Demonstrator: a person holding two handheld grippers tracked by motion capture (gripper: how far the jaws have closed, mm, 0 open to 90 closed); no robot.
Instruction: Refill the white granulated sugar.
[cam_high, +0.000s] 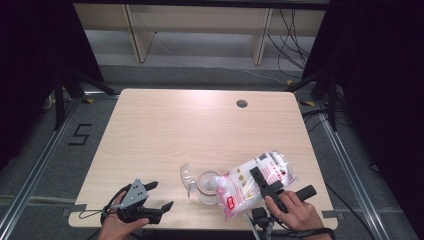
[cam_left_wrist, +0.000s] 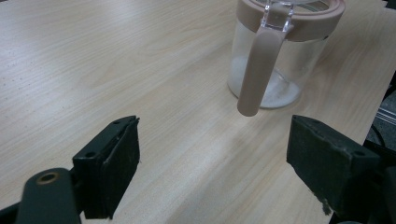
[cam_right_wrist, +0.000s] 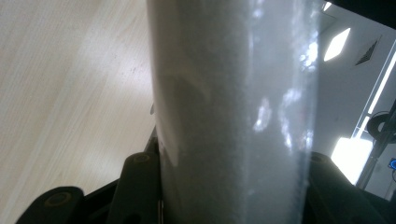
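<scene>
At lower centre, the right hand-held gripper (cam_high: 264, 186) is clamping a bag (cam_high: 252, 184) of white powder, tipping it over the jug (cam_high: 206, 186) on the counter (cam_high: 165, 130). Little powder is lying inside; most pouring seems left. The left hand-held gripper (cam_high: 159, 196) is idling, jaws wide and empty.

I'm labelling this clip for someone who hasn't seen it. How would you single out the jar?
On the light wooden table, look at its near edge, between the two hand-held grippers. The jar stands upright there, just left of the tilted plastic bag. It is clear-walled with a dusty-pink rim and handle, and a little white powder lies at its bottom.
</scene>
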